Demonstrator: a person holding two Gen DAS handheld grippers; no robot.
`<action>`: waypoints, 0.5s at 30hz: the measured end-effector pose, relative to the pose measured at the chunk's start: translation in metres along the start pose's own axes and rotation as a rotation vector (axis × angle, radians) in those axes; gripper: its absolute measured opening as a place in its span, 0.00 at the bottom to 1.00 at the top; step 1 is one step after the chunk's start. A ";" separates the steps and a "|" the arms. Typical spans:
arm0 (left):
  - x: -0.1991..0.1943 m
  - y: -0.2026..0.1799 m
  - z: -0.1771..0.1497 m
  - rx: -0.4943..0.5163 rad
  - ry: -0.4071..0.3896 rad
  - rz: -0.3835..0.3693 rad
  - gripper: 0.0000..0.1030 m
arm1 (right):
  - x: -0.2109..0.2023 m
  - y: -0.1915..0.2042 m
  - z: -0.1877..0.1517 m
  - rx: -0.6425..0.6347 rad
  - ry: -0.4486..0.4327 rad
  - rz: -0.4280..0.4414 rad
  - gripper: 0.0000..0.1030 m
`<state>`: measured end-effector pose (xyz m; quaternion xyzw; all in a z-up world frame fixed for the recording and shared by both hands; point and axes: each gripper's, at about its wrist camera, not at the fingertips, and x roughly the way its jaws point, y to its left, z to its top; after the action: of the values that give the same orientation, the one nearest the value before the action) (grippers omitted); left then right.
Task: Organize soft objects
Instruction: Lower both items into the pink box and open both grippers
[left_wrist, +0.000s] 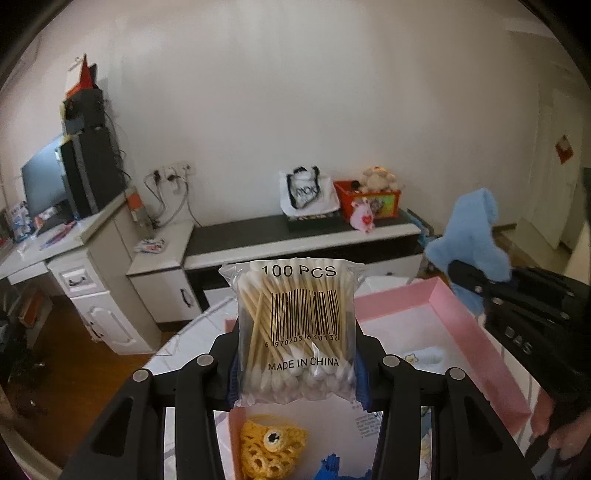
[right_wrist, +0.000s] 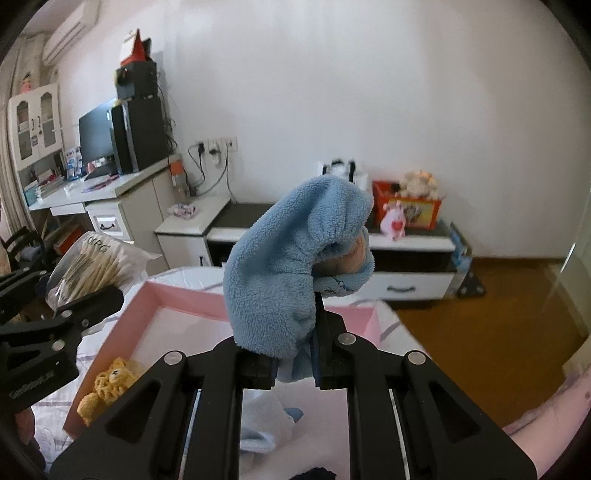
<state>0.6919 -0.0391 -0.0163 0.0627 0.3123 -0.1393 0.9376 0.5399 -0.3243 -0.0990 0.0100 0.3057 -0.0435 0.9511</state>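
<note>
At the bottom centre of the left wrist view, a cotton swab bag (left_wrist: 297, 332) is clamped upright in the left gripper (left_wrist: 297, 373); slick plastic could slip out. At mid-right, the blue fleece sock (left_wrist: 471, 236) is pinched by the right gripper (left_wrist: 476, 286) above the pink box (left_wrist: 461, 317) and could snag its rim.

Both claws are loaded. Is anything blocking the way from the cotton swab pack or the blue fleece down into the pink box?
Nothing visible: cotton swab pack and blue fleece hang over the open pink box; only a yellow crochet toy sits in one corner.
</note>
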 end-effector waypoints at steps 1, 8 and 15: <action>0.008 0.002 0.005 0.002 0.005 -0.010 0.42 | 0.005 -0.003 -0.001 0.007 0.020 0.013 0.12; 0.056 0.024 0.023 -0.016 0.062 -0.045 0.43 | 0.014 -0.015 -0.006 0.015 0.053 0.032 0.21; 0.075 0.019 0.021 -0.040 0.112 0.003 0.50 | 0.010 -0.006 -0.004 -0.026 0.024 -0.031 0.70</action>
<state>0.7664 -0.0421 -0.0441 0.0520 0.3669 -0.1279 0.9199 0.5450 -0.3305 -0.1081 -0.0065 0.3177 -0.0542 0.9466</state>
